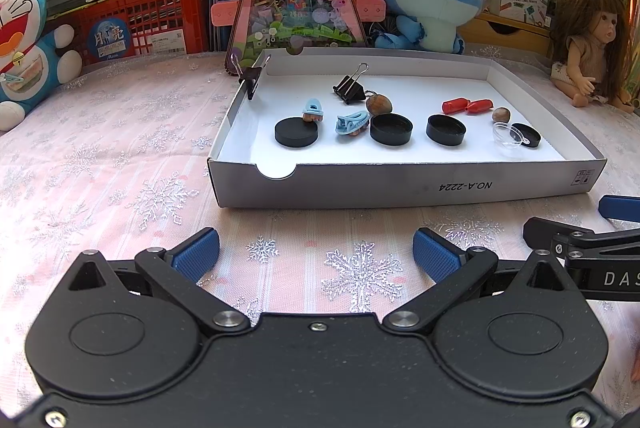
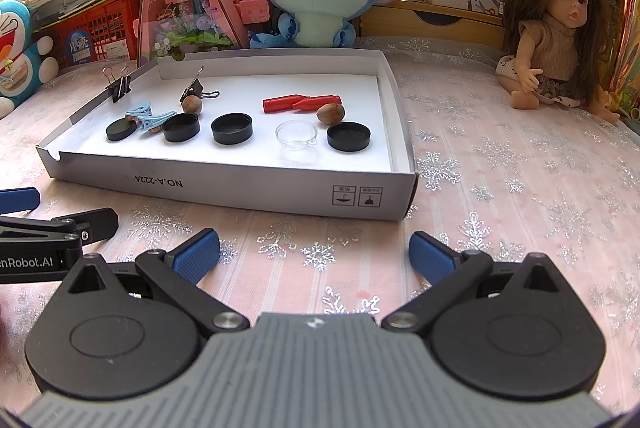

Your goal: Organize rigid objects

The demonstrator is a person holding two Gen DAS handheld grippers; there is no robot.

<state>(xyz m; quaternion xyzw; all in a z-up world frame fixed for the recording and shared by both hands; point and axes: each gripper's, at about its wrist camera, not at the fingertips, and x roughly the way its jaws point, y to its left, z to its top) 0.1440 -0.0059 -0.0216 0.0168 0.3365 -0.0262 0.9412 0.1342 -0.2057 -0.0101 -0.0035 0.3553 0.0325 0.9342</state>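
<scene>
Two views, same tray [image 1: 400, 184]: right wrist shows the clear dish [image 2: 296, 135] apart from the fourth black cap [image 2: 349, 136]; left wrist has them overlapping. Left gripper [image 1: 316, 254] and right gripper [image 2: 314, 252] both spread wide, empty, over the cloth [image 2: 520, 188] just short of the tray.

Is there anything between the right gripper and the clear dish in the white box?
Only the box's near wall stands between the open right gripper and the clear dish. The cloth before the fingers is bare, and nothing covers the dish.
</scene>
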